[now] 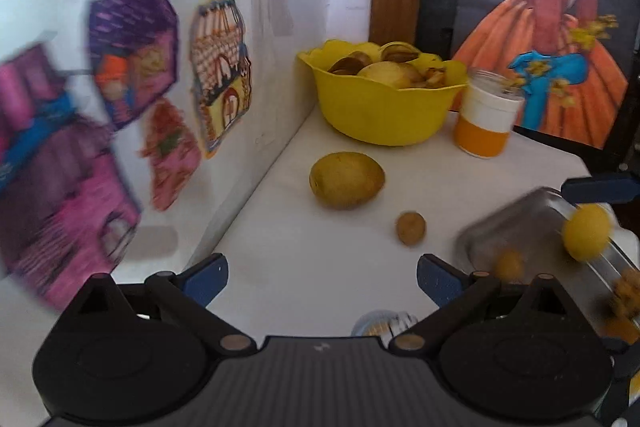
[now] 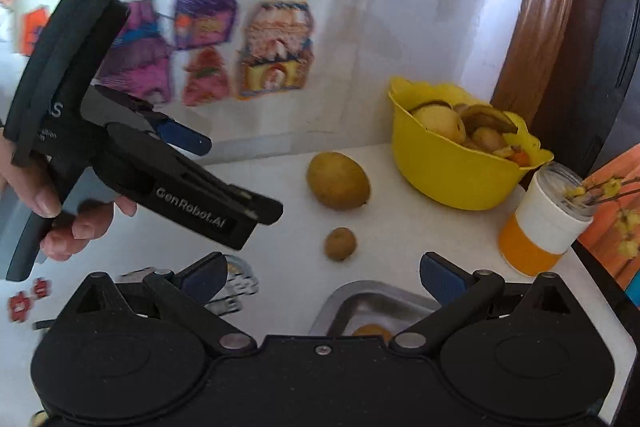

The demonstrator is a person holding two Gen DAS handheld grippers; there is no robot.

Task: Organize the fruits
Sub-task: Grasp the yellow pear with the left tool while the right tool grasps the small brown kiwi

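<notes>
Fruit (image 1: 346,180) on the bench (image 1: 320,267) looks firm, smooth, rollable; grip its middle. Both grippers' fingers (image 1: 204,279) spread wide, empty.

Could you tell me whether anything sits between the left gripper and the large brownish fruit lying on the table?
Nothing visible does: bare white table runs from the open left gripper to the large fruit. The small fruit lies off to the right.

Legible markings, one item:

1. "GenRobot.AI", white lettering along the black side of the left gripper (image 2: 256,209), seen from the right wrist view. Higher on the same body: large letters ending "AS", partly cut off, and two lines of small print too blurred to read.

Nothing else carries readable text.
</notes>
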